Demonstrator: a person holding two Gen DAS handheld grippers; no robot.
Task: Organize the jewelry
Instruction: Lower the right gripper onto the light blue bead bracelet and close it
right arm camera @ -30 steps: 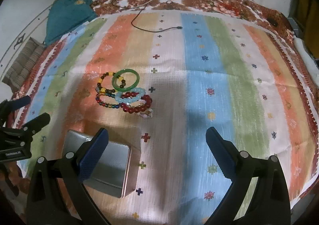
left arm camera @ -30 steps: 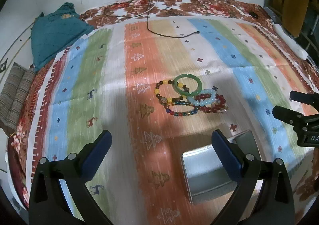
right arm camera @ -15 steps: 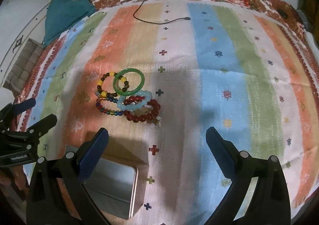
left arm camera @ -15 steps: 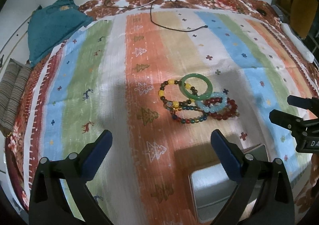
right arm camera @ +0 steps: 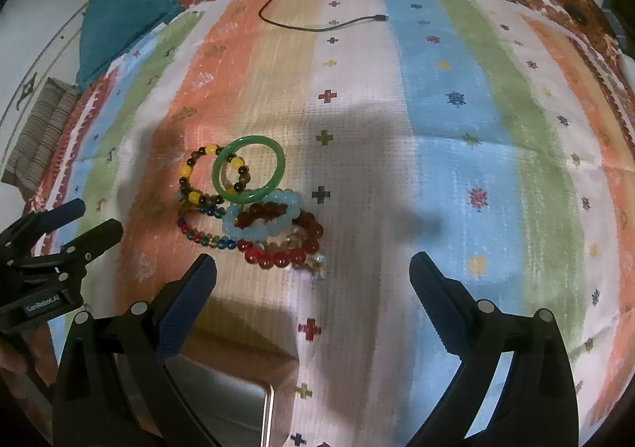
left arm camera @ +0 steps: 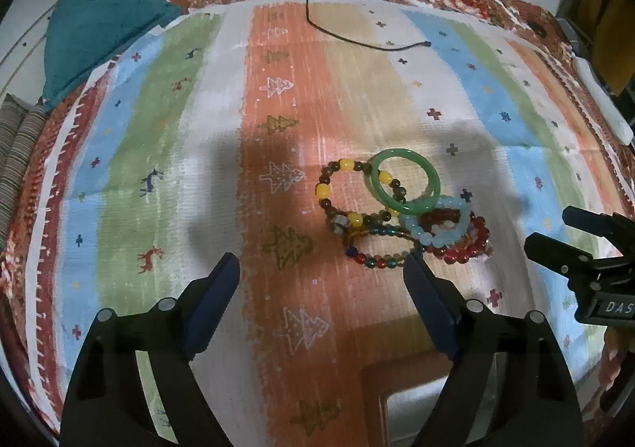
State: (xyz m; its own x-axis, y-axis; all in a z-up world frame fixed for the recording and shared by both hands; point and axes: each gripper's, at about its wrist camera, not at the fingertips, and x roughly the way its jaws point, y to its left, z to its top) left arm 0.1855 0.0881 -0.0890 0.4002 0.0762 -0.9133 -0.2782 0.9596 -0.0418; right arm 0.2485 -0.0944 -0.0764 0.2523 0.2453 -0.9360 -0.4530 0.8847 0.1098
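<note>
Both grippers have closed in on the bracelets (left arm camera: 401,213), which lie heaped on the bed ahead of the tin (right arm camera: 222,407). Left gripper (left arm camera: 321,288) nearer, right gripper (right arm camera: 313,288) alongside; jaws apart, empty.

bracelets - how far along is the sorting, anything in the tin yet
Nothing looks done. The green bangle, pale blue bead bracelet, red bead bracelet and the yellow-and-brown one lie in one overlapping heap on the striped cloth. Left gripper and right gripper are open, holding nothing. What shows of the metal tin holds no jewelry.
</note>
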